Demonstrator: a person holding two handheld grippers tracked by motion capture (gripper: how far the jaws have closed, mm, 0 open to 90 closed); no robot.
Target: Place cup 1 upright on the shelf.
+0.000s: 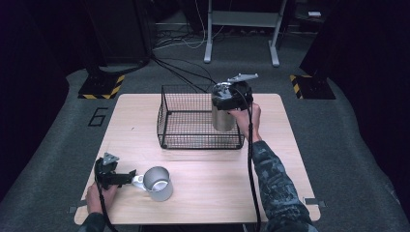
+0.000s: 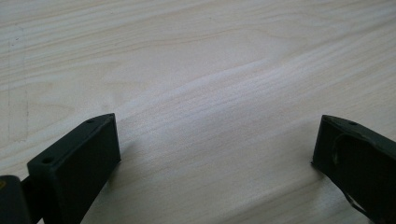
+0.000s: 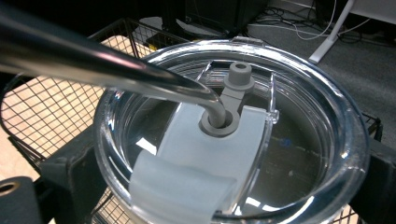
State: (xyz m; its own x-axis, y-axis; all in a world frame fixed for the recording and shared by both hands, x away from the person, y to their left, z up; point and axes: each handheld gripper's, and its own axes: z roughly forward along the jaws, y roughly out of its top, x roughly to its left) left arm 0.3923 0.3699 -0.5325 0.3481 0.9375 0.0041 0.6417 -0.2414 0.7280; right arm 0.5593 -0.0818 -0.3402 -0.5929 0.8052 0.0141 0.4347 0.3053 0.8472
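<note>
A steel tumbler (image 1: pixel 223 117) with a clear lid (image 3: pixel 299 154) and a bent metal straw (image 3: pixel 93 60) is upright inside the right part of a black wire basket (image 1: pixel 164 116). My right gripper (image 1: pixel 231 99) is shut on the tumbler just below its rim, one jaw on each side. Whether the tumbler rests on the basket floor I cannot tell. A silver mug (image 1: pixel 158 183) stands near the table's front left, its pale handle (image 1: pixel 139 181) pointing left. My left gripper (image 1: pixel 130 177) lies low beside that handle. In the left gripper view it (image 2: pixel 215 144) is open over bare wood.
The light wooden table (image 1: pixel 270 169) stands on grey carpet. Behind it are cables, a white desk frame (image 1: pixel 241 29) and yellow-and-black striped stand bases (image 1: pixel 101 87). The right forearm in a camouflage sleeve (image 1: pixel 275 188) crosses the table's right front.
</note>
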